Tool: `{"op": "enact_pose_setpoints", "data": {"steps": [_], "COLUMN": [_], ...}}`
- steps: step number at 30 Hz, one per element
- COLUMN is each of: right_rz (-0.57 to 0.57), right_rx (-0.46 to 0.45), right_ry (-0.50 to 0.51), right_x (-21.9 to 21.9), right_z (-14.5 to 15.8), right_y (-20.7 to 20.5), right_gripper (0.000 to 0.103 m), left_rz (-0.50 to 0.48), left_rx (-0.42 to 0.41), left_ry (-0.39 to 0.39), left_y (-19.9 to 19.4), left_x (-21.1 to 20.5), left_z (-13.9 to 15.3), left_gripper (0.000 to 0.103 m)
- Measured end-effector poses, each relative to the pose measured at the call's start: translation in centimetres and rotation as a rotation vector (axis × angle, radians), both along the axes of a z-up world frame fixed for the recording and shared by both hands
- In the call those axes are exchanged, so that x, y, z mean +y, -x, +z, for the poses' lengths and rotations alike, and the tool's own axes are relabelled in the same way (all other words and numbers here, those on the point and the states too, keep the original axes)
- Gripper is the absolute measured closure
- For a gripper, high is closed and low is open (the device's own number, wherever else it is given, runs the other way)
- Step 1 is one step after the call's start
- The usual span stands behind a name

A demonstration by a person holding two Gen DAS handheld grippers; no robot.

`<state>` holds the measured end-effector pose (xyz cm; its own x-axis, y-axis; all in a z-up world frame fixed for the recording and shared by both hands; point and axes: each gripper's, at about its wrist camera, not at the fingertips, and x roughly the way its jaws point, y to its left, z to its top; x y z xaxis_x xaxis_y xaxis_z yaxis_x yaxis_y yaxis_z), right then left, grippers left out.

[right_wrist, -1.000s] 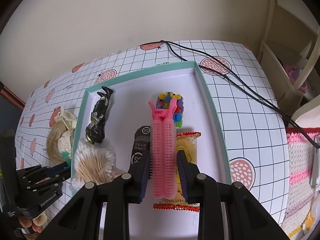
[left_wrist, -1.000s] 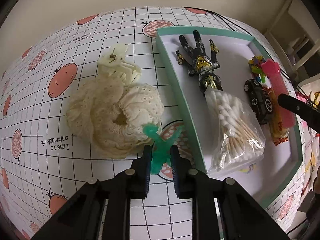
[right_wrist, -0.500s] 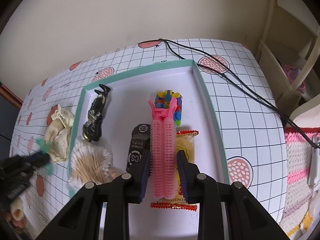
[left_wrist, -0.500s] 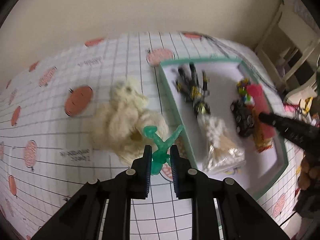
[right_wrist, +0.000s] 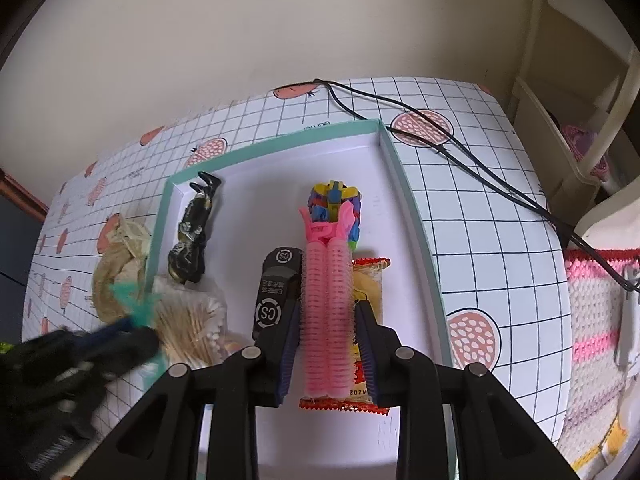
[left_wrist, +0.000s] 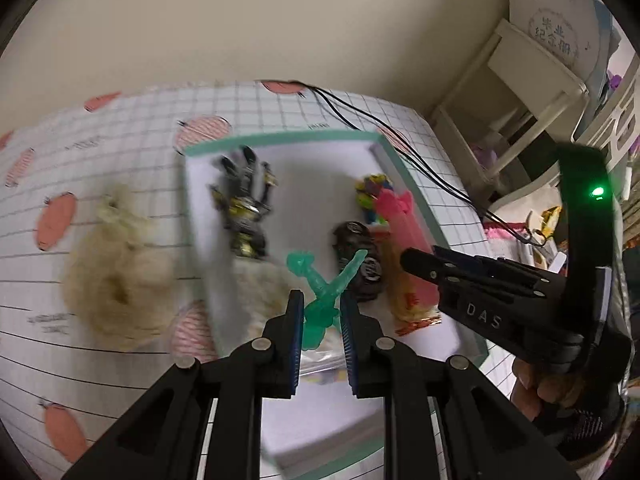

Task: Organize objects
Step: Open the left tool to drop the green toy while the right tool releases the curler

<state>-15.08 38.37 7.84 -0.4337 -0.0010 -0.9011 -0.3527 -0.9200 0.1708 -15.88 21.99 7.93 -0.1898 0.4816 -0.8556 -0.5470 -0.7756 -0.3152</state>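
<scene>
- Far left on the tabletop (right_wrist: pixel 472 208) (white grid cloth, pink fruit prints): cream lace fabric bundle (left_wrist: pixel 120 280), outside the tray, close to its left wall. Heavily motion-blurred in the left wrist view.
- Left claw (left_wrist: pixel 320 320): closed on a translucent green toy figure (left_wrist: pixel 320 292), pinched at its lower body. Its limbs fan out above the pads. It is held above the tray's near-left part, over the cotton swabs. In the right wrist view this claw is a dark smear.
- Tray (right_wrist: pixel 416 216): teal rim, white floor, lying flat on the tabletop.
- Inside, left side: black-and-gold action figure (right_wrist: pixel 192 232) lying flat along the left wall, feet toward the far edge. Just below it, a clear bag of cotton swabs (right_wrist: pixel 188 328), partly hidden behind the left claw.
- Inside, centre: black toy car (right_wrist: pixel 276 292), "CS" marks on it, touching the roller's left side.
- Right claw (right_wrist: pixel 326 344): clamped on a pink hair roller clip (right_wrist: pixel 326 300), both pads against its ribbed sides. It lies lengthways over a yellow snack packet (right_wrist: pixel 370 284), red edges, mostly covered.
- Beyond the clip's tip: multicoloured small toy (right_wrist: pixel 334 200), details unclear.
- Right of tray: black cables (right_wrist: pixel 460 152) run across the cloth.
- Left wrist view, bottom right: a hand (left_wrist: pixel 548 388) on the right claw's handle, only partly visible.
</scene>
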Motion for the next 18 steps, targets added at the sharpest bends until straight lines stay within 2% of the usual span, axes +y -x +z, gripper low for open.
{"op": "enact_pose_setpoints", "data": {"steps": [2, 6, 14, 18], "right_rz": [-0.001, -0.003, -0.005, 0.003], "right_rx": [0.008, 0.017, 0.03, 0.026], "right_ry": [-0.001, 0.008, 0.003, -0.003], "right_x": [0.2, 0.6, 0.5, 0.2], "right_z": [0.2, 0.4, 0.8, 0.6], "right_y": [0.0, -0.2, -0.3, -0.2], "right_gripper": [0.065, 0.065, 0.065, 0.065], "left_rz": [-0.007, -0.012, 0.014, 0.08], "left_rx": [-0.01, -0.026, -0.002, 0.014], "left_ry": [-0.01, -0.011, -0.039, -0.062], "left_y": [-0.1, -0.2, 0.1, 1.5], "left_x": [0.9, 1.2, 0.6, -1.5], "left_z": [-0.3, -0.5, 0.6, 1.2], "left_gripper": [0.084, 0.084, 0.084, 0.083]}}
